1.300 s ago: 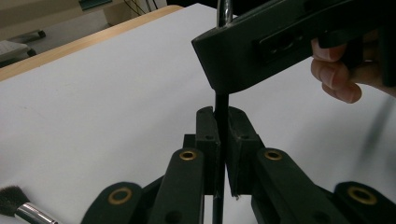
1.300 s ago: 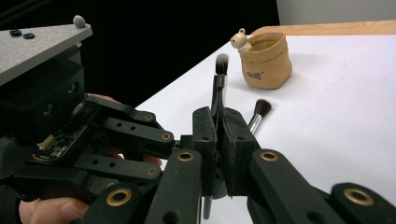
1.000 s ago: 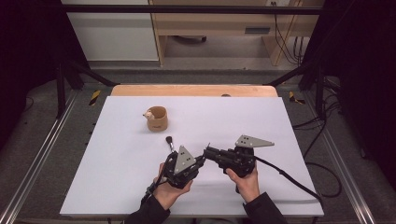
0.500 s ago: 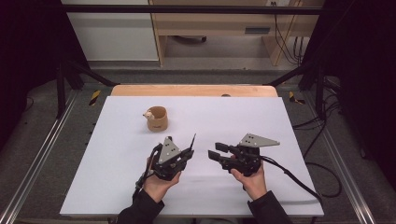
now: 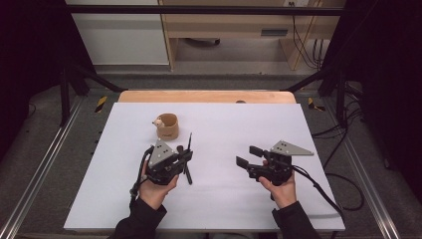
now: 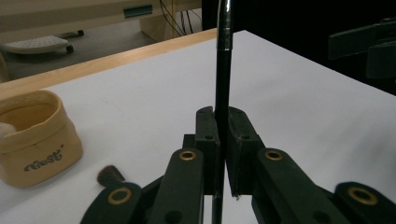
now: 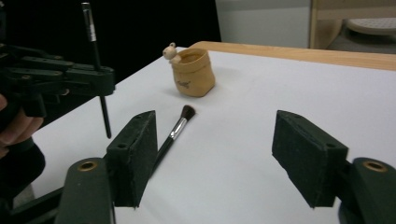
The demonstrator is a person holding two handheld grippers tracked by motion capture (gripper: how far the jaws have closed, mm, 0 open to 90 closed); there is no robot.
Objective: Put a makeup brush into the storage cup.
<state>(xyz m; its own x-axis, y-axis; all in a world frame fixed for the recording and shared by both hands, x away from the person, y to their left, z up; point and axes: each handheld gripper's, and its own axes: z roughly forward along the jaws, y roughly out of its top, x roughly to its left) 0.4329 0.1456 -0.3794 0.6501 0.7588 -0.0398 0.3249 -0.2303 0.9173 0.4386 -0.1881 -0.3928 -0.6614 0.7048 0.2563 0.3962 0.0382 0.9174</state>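
My left gripper (image 5: 188, 155) is shut on a thin black stick (image 5: 189, 142), which it holds upright above the white table. In the left gripper view the stick (image 6: 222, 84) rises between the closed pads. A small makeup brush (image 5: 185, 167) lies flat on the table beside that gripper, its bristles (image 7: 187, 112) towards a tan fabric pouch (image 5: 166, 126). My right gripper (image 5: 247, 155) is off to the right. Its jaws have just been opening and stand wide, with nothing between the pads (image 7: 133, 156).
The white tabletop (image 5: 229, 124) has a wooden strip (image 5: 206, 96) along its far edge. Metal rails run down both sides. A black cable (image 5: 318, 191) trails from the right gripper towards the table's right front.
The two grippers were close together at the table's middle and have drawn apart. The left went left with the stick. The right went right and its jaws opened.
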